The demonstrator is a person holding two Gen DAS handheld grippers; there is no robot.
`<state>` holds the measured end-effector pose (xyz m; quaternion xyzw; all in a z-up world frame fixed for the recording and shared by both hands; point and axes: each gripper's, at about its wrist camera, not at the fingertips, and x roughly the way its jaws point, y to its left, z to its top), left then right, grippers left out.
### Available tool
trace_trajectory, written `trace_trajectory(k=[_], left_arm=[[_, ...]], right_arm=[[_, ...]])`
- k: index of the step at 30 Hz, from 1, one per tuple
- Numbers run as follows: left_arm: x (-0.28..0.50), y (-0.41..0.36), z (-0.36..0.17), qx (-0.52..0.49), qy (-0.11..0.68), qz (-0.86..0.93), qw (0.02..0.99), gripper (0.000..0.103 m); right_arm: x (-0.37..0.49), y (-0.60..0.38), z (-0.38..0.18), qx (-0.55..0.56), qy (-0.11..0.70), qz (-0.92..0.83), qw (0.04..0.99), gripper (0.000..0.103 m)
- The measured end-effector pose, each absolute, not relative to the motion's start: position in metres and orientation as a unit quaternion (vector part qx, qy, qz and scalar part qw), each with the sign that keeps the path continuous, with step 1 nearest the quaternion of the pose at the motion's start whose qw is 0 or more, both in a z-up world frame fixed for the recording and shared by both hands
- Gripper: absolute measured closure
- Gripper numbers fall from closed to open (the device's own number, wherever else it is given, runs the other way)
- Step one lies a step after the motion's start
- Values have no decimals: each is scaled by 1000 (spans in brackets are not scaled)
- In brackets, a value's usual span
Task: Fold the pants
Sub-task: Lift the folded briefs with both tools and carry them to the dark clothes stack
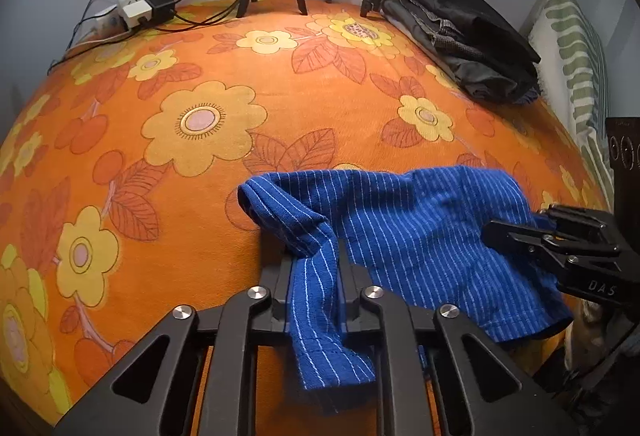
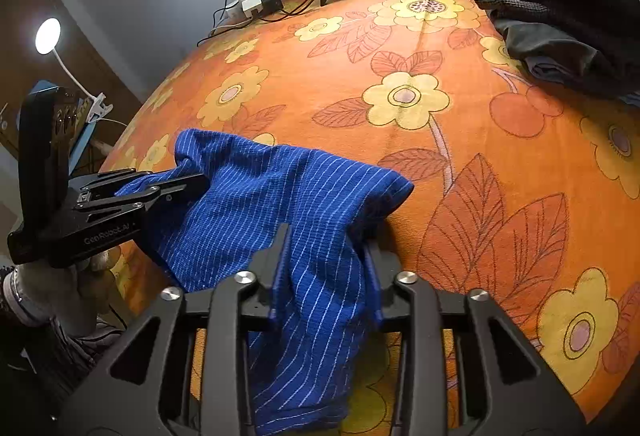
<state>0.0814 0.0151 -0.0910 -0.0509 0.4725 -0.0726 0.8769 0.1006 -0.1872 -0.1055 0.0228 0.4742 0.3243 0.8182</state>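
Both grippers are pinching the blue pants (image 1: 400, 220), left gripper (image 1: 314, 264) and right gripper (image 2: 326, 256) a corner each, stretching them flat over the bed (image 1: 200, 76) before folding, I'd guess.

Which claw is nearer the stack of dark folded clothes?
Right. The right claw grips the blue striped pants on the side toward the dark folded clothes; the left claw holds the pants' far side, farther from the stack.
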Motion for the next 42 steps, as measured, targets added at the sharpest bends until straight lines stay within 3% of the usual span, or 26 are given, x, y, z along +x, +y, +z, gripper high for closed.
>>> trace_trajectory(k=[3,9,26,42], left_arm=[[78,13,-85,-50,463,-73,882,91],[71,10,-70,-47,439,-78,894,92],[71,-21,-8,-31,352,-98,930,92],[128,-86,36,-59,289,-143,945,92]], right_arm=[[102,-188,-103,36,479,331,812,85],[94,-187,-91,28,461,338,820,87],[88,-223,-22,42,372,312,873,88],[120,-298,43,66,290,254,920,88]])
